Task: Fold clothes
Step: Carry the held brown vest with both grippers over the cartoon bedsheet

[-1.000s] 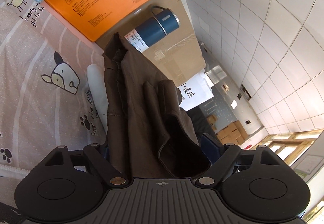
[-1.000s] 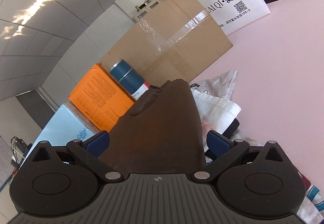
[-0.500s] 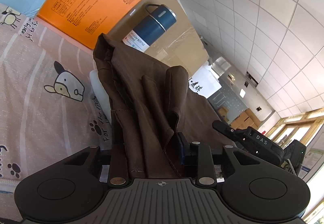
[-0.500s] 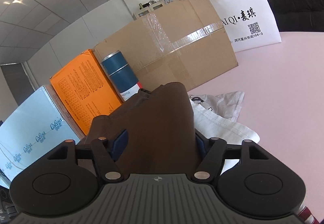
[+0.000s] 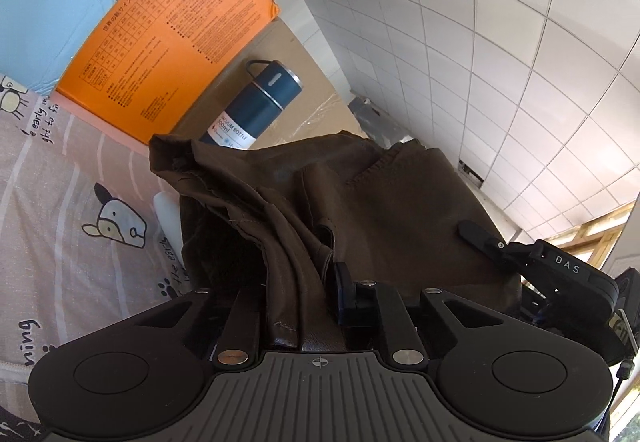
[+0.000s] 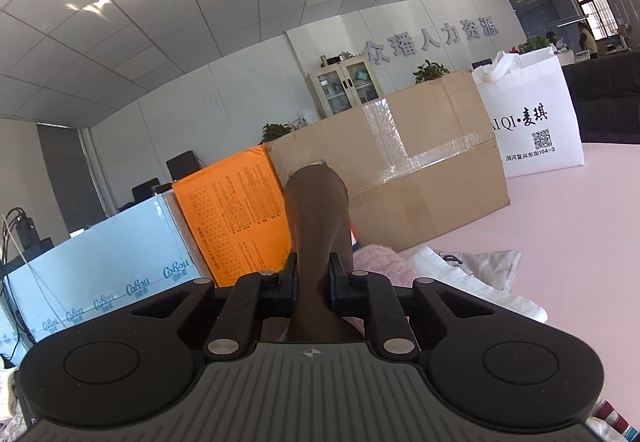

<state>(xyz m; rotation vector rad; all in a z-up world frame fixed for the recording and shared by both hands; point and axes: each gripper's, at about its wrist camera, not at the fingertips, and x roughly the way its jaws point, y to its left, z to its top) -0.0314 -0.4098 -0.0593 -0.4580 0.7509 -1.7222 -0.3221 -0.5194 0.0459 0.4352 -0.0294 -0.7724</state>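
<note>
brown cloth, a garment (image 5: 384, 202), hangs in the air between the two tongs, lifted off the pink table (image 6: 580, 210) and the cartoon-print sheet (image 5: 80, 202). the left tongs (image 5: 300, 306) are clamped on a bunched edge of it, several layers pinched together. the right tongs (image 6: 313, 282) are closed tight on another part, and the cloth rises as a narrow strip in front of that camera. held at two points like this, it can spread under its own weight, which i judge suits laying it flat or doubling it over; which of the two, the views don't settle. a blue flask (image 5: 256, 110) and boxes (image 6: 392, 170) stand behind, and white and pink clothes (image 6: 460, 274) lie below.
</note>
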